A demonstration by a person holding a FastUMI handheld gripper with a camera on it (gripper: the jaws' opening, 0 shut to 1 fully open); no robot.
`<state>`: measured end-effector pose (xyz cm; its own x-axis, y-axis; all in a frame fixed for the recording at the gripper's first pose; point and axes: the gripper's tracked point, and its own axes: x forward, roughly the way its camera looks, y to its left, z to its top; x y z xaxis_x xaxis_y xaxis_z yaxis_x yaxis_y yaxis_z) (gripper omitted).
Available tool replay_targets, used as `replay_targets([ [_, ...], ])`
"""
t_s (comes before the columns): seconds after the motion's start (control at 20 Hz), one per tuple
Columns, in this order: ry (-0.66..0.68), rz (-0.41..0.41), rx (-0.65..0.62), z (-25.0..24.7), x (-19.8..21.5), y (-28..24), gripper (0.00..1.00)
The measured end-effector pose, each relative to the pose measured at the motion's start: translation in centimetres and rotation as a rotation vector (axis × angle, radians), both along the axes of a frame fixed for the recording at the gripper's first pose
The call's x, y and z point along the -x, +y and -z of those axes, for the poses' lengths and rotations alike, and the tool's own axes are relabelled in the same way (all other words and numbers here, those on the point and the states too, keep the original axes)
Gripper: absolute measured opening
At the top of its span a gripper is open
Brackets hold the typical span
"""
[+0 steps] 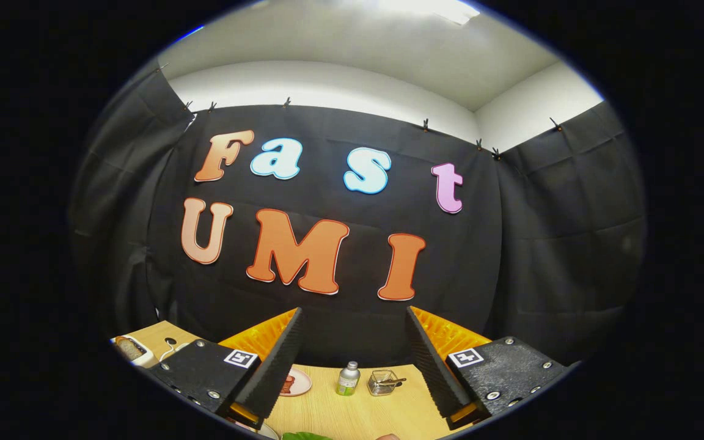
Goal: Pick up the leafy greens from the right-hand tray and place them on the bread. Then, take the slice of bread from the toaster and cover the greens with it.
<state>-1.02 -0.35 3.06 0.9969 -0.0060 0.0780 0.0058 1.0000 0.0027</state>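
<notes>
Well, we note the leafy greens [307, 436] as a sliver low between the fingers, near us. Likely limp and light (bruises easily); pinch a bunched fold. Gripper [352, 342] open, empty. Toaster [134, 351] sits beyond the left finger.

the gripper [355, 348] has two wide black blocks with shiny round screws, and each block wears a little square black-and-white tag - the two fingers [278, 366] have ridged, bumpy insides.
</notes>
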Motion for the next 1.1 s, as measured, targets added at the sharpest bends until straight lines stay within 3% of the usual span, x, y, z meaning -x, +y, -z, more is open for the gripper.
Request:
replay_targets([
  [0.2, 0.024, -0.003, 0.013, 1.8, -0.2, -0.1, 0.97],
  [0.4, 0.131, -0.010, 0.024, 5.9, -0.5, 0.0, 0.98],
  [0.8, 0.446, -0.100, 0.007, 17.9, 1.2, 3.0, 0.97],
  [1.1, 0.762, -0.163, -0.006, 27.8, 4.1, 5.1, 0.97],
])
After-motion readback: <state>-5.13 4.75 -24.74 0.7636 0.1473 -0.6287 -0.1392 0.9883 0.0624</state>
